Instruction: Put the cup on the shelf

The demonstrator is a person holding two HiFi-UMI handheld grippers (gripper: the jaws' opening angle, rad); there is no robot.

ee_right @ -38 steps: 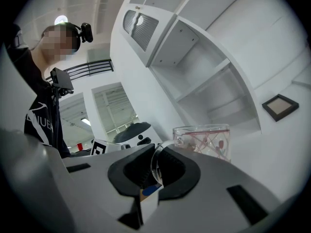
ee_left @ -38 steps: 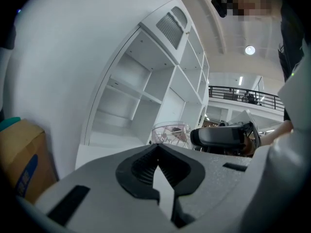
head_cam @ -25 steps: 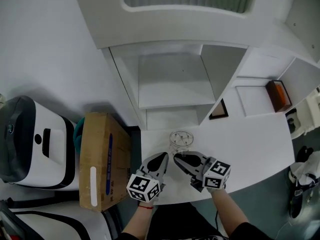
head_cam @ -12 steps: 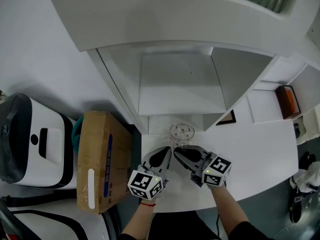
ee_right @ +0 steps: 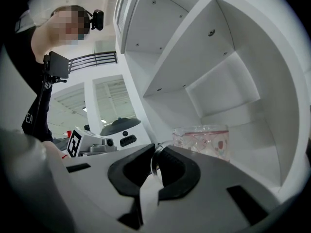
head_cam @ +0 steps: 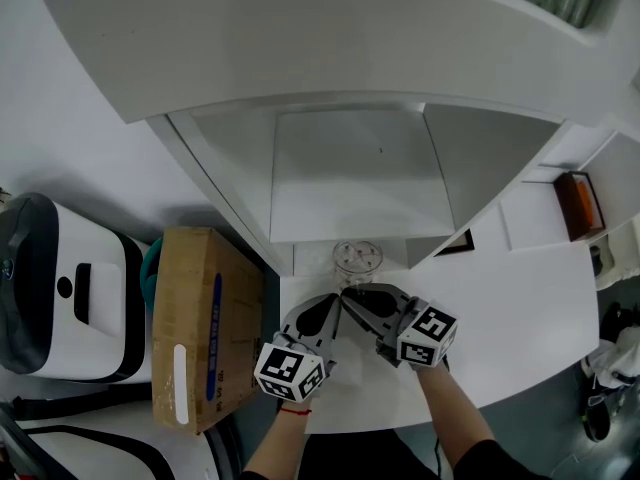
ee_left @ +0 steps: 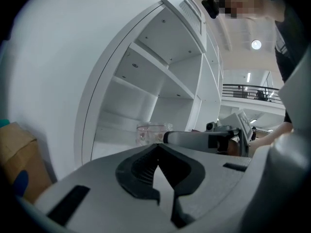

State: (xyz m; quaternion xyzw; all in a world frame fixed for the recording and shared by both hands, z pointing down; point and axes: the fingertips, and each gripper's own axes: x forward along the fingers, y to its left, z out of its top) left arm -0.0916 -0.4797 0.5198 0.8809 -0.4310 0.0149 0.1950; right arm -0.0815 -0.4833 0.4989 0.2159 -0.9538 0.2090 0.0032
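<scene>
A clear glass cup (head_cam: 357, 261) with small pink marks is at the mouth of the white shelf unit's (head_cam: 355, 183) lowest opening, above the table's back edge. My right gripper (head_cam: 347, 298) is just in front of it, shut on the cup's handle (ee_right: 154, 161); the cup body (ee_right: 204, 140) shows beyond the jaws. My left gripper (head_cam: 329, 305) sits close beside the right one, jaws shut with nothing between them (ee_left: 156, 147). From the left gripper view the cup (ee_left: 150, 132) stands ahead, with the right gripper (ee_left: 194, 139) reaching to it. Whether the cup rests on a surface is unclear.
A cardboard box (head_cam: 205, 323) stands left of the white table (head_cam: 520, 308), with a white and black machine (head_cam: 60, 288) further left. The shelf's right compartments hold an orange object (head_cam: 582, 203) and a dark framed item (head_cam: 460, 240).
Both grippers and the cup have moved forward toward the shelf's low opening. The head view has shifted closer under the shelf.
</scene>
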